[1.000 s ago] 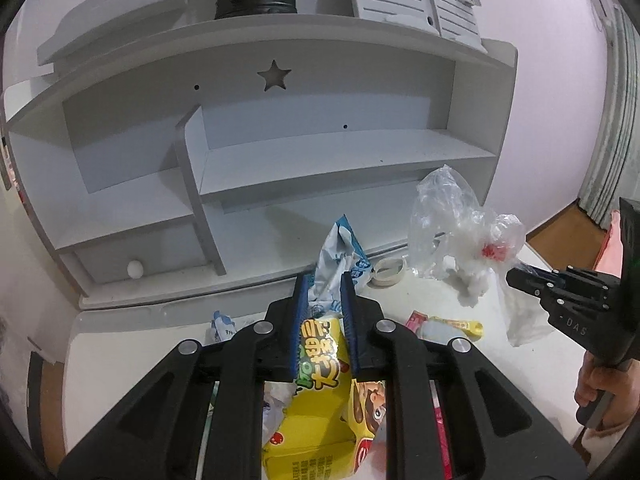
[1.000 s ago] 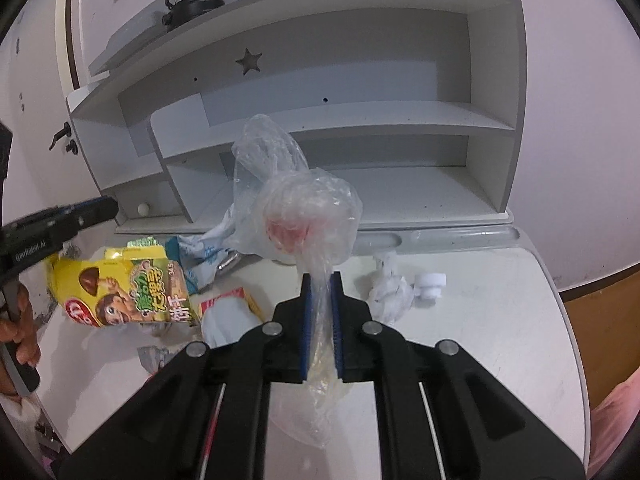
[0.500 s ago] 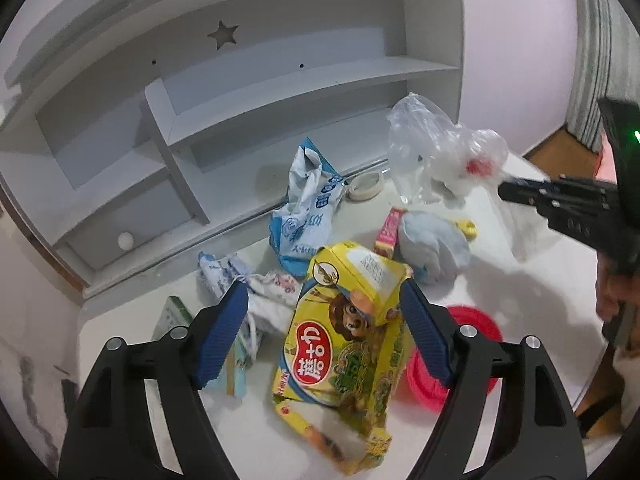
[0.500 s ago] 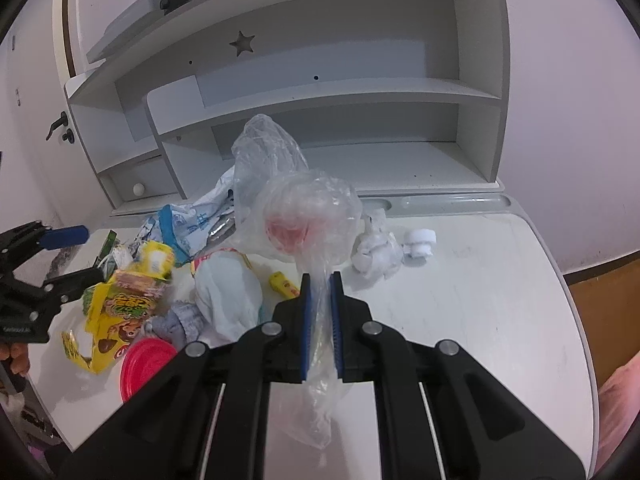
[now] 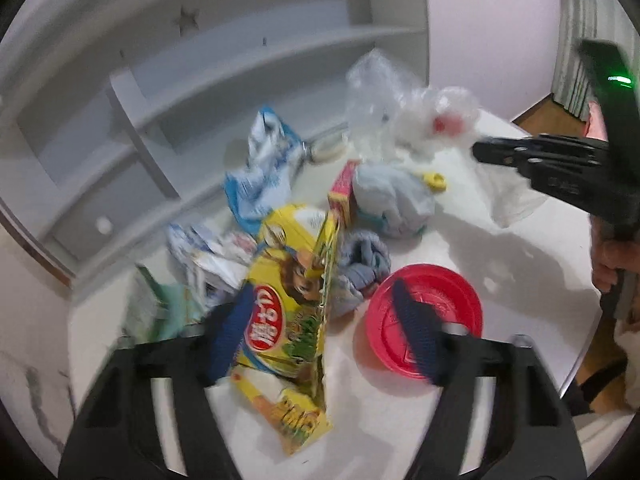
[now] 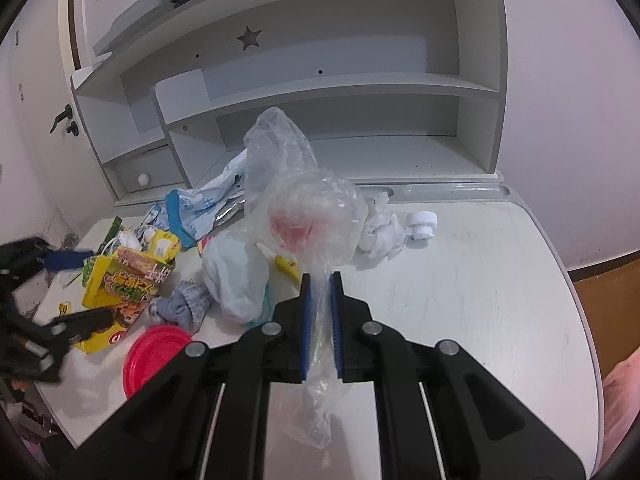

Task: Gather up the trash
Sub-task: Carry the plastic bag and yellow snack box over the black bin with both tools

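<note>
Left gripper (image 5: 320, 320): jaws just closing, apart around the yellow snack box (image 5: 288, 308), not gripping.
Right gripper (image 6: 320, 280): clenched on the clear plastic bag (image 6: 304, 216).

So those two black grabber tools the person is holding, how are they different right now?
The right gripper has its jaws shut on a clear plastic bag, while the left gripper grips nothing. The left one's jaws stand apart and have just been closing, with a yellow snack box lying between them on the table; the right one's jaws nearly meet. Both are black with blue pads and point down at the littered table.
</note>
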A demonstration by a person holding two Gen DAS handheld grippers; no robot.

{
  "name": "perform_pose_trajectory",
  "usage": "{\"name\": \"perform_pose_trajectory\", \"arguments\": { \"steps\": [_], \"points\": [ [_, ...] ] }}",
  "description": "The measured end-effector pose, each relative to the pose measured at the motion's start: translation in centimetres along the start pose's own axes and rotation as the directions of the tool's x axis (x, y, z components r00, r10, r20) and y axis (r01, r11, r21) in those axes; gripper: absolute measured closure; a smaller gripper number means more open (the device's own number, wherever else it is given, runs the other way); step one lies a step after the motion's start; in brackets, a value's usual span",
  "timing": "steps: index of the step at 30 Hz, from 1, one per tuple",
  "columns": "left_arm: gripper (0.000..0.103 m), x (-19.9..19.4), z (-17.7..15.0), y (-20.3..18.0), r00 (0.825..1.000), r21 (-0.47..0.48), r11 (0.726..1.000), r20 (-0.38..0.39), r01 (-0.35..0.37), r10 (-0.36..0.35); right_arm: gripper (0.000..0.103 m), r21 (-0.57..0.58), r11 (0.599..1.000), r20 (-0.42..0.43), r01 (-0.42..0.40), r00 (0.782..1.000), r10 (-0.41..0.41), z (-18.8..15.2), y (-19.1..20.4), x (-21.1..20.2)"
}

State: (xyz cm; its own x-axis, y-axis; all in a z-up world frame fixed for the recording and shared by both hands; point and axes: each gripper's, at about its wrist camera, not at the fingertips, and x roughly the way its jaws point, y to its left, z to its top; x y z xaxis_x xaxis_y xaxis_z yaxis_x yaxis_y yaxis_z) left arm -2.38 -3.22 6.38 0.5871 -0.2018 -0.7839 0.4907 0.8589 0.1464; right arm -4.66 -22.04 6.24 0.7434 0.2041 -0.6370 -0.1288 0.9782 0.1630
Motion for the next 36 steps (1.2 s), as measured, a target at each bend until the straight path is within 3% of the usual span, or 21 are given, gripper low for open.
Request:
{"name": "perform_pose_trajectory", "arguments": {
  "steps": [1, 2, 5, 10, 14, 17, 21, 24, 28, 30, 31, 34, 36],
  "points": [
    [0.075, 0.7, 0.0, 0.4, 1.000, -0.019, 1.000, -0.015, 0.020, -0.020, 0.094, -0.003, 1.000, -0.001, -0.001, 1.000, 0.001, -0.1, 0.0, -0.1],
    [0.083, 1.1, -0.1, 0.6, 0.999, -0.032, 0.999, -0.017, 0.033, -0.034, 0.094, -0.005, 1.000, -0.002, 0.001, 1.000, -0.001, -0.2, 0.0, -0.2],
    [0.095, 1.8, -0.4, 1.1, 0.999, -0.055, 0.997, -0.017, 0.046, -0.047, 0.094, -0.006, 1.000, -0.003, 0.008, 1.000, -0.008, -0.4, -0.4, -0.6],
    [0.100, 1.0, -0.5, 1.4, 0.999, -0.080, 0.996, 0.026, 0.028, -0.026, 0.094, 0.024, 1.000, 0.002, 0.002, 1.000, -0.003, -0.8, -1.3, -1.1],
    [0.100, -1.8, 1.0, 2.0, 0.992, -0.117, 0.993, 0.130, 0.020, -0.004, 0.094, 0.043, 0.999, 0.046, 0.016, 0.999, -0.018, -0.5, -1.8, -2.2],
    [0.100, -4.4, 3.7, 1.4, 0.978, -0.092, 0.995, 0.210, 0.031, -0.011, 0.094, 0.031, 0.999, 0.097, 0.028, 0.995, -0.031, 0.5, -1.9, -4.1],
    [0.100, -6.8, 7.5, -2.8, 0.954, 0.006, 0.995, 0.283, 0.102, -0.100, 0.094, 0.000, 0.999, 0.175, 0.052, 0.983, -0.051, 1.9, -3.4, -9.2],
    [0.100, -7.9, 9.9, -9.3, 0.921, 0.131, 0.974, 0.324, 0.183, -0.216, 0.094, 0.009, 0.992, 0.193, 0.126, 0.973, -0.126, 1.3, -6.9, -14.6],
    [0.100, -6.7, 11.6, -21.2, 0.853, 0.313, 0.871, 0.247, 0.379, -0.460, 0.094, 0.090, 0.959, 0.124, 0.269, 0.952, -0.279, -3.3, -13.8, -21.0],
    [0.100, -5.8, 11.3, -27.5, 0.819, 0.390, 0.801, 0.172, 0.454, -0.547, 0.094, 0.161, 0.924, 0.059, 0.348, 0.931, -0.361, -7.2, -17.7, -23.6],
    [0.100, -5.0, 10.8, -31.2, 0.797, 0.427, 0.753, 0.113, 0.500, -0.593, 0.094, 0.201, 0.905, 0.027, 0.376, 0.921, -0.389, -9.1, -19.5, -24.5],
    [0.100, -1.7, 8.1, -40.4, 0.744, 0.473, 0.630, -0.088, 0.616, -0.662, 0.094, 0.323, 0.844, -0.099, 0.429, 0.902, -0.420, -15.9, -24.8, -26.3],
    [0.100, 1.3, 5.5, -45.5, 0.720, 0.473, 0.572, -0.228, 0.670, -0.655, 0.094, 0.353, 0.804, -0.202, 0.479, 0.878, -0.434, -20.7, -27.7, -25.9]
  ]
}}
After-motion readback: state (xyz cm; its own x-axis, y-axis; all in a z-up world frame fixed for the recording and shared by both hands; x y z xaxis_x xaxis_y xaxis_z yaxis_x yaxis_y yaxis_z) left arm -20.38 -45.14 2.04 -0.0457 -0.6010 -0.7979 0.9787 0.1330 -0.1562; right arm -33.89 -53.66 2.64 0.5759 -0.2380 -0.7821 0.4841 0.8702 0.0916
